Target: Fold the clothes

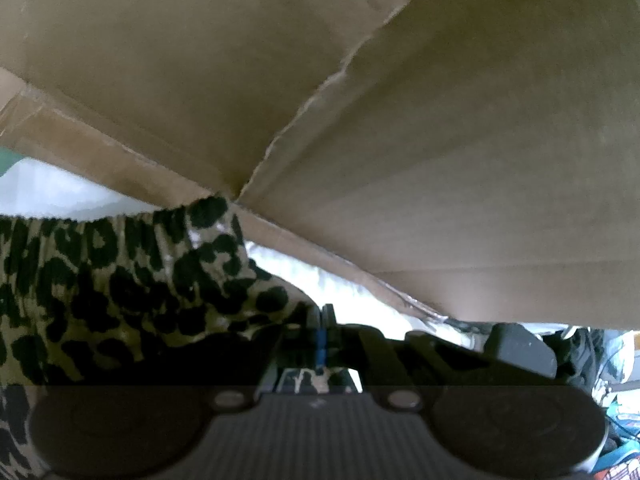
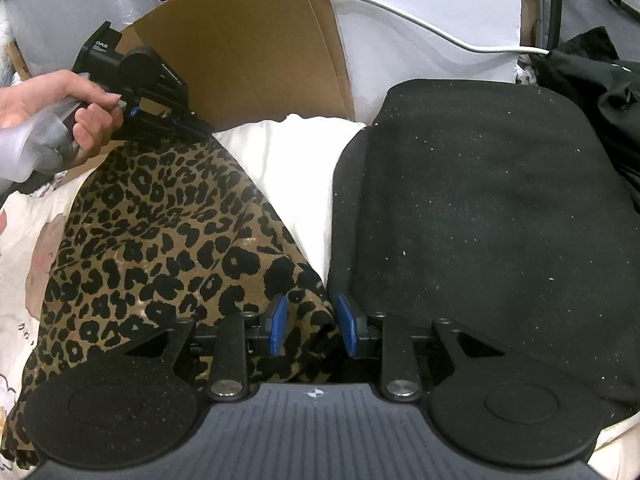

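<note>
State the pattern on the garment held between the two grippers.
Leopard print: black spots on tan, on the garment. Clearest in the right wrist view.

Left tool point(image 2: 200, 130): upper left of the right wrist view, angled down toward frame centre, jaws fully closed. In the left wrist view its blue pads point(image 1: 320, 344) meet at bottom centre with leopard-print cloth point(image 1: 120, 300) pinched between them.

Left hand point(image 2: 60, 116): at the left edge of the right wrist view, fingers curled around the tool's handle.

Right tool point(image 2: 312, 326): bottom centre of its own view, pointing down and forward. Blue pads stand partly apart; the cloth lies in the gap, neither pad clearly pressing it.
</note>
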`<state>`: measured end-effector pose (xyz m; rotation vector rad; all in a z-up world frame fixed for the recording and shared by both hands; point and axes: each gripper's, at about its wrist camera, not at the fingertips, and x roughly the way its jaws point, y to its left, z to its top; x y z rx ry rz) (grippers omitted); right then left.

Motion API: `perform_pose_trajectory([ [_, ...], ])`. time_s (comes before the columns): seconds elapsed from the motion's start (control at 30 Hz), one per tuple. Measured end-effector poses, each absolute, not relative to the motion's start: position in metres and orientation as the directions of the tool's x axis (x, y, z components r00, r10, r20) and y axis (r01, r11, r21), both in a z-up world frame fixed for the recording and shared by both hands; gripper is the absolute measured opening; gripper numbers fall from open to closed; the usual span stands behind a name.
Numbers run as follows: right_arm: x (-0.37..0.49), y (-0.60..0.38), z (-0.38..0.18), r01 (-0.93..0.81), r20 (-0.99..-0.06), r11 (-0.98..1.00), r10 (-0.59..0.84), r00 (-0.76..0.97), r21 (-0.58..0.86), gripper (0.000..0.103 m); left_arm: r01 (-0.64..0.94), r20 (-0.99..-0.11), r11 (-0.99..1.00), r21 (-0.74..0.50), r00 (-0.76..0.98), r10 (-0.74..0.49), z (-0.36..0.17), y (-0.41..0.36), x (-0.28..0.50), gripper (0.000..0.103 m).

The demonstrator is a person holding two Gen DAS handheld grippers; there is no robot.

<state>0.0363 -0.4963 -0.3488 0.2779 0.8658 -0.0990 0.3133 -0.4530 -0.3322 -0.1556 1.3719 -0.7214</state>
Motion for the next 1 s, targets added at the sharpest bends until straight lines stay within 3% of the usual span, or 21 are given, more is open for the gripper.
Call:
perform_pose_trajectory([
  [0.03,0.036,-0.496,-0.348,0.197,-0.763,0.961,0.021,0.646,0.193,0.011,0.378,-0.835,0.778,-0.502,0.023,-0.55,-0.331,-0.453,0.312,0.0],
  [0.13,0.032,-0.495,-0.346,0.195,-0.76,0.965,0.007,0.65,0.176,0.004,0.384,-0.834,0.776,-0.501,0.026,-0.551,-0.327,-0.453,0.307,0.0],
  [0.77,0.028,-0.49,-0.347,0.285,-0.775,0.944,-0.054,0.629,0.166,0.001,0.384,-0.819,0.759,-0.525,0.014,-0.574,-0.319,-0.466,0.261,0.0],
  [1.0,0.027,-0.494,-0.34,0.305,-0.771,0.933,-0.05,0.635,0.192,0.005,0.432,-0.814,0.733,-0.525,-0.004,-0.581,-0.304,-0.461,0.237,0.002],
])
